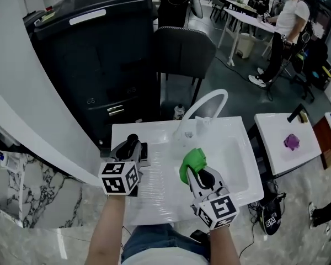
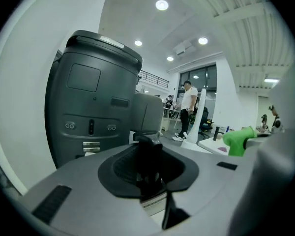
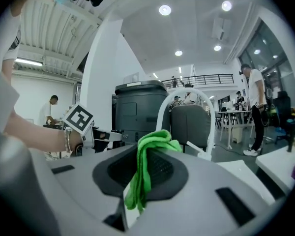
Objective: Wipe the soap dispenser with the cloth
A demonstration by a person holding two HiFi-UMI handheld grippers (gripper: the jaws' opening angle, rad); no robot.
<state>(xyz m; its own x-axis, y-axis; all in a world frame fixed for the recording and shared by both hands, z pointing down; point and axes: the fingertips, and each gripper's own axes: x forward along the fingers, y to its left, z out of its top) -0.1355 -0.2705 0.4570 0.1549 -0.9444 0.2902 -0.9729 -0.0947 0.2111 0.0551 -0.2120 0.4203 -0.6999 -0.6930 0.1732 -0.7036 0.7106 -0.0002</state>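
My left gripper (image 1: 131, 148) is over the left rim of the white sink (image 1: 240, 167), shut on the soap dispenser (image 1: 134, 141), a dark object whose black pump head (image 2: 148, 154) stands between the jaws in the left gripper view. My right gripper (image 1: 201, 175) hovers over the basin, shut on a bright green cloth (image 1: 192, 162). The cloth (image 3: 146, 163) hangs bunched from between the jaws in the right gripper view. It also shows at the right edge of the left gripper view as the cloth (image 2: 238, 140). The two grippers are side by side, a short way apart.
An arched white faucet (image 1: 211, 100) rises at the back of the sink. Behind it stand a large black machine (image 1: 96, 54) and a grey chair (image 1: 183, 51). A small white table (image 1: 276, 148) with a purple object (image 1: 291, 142) is on the right. People stand in the background.
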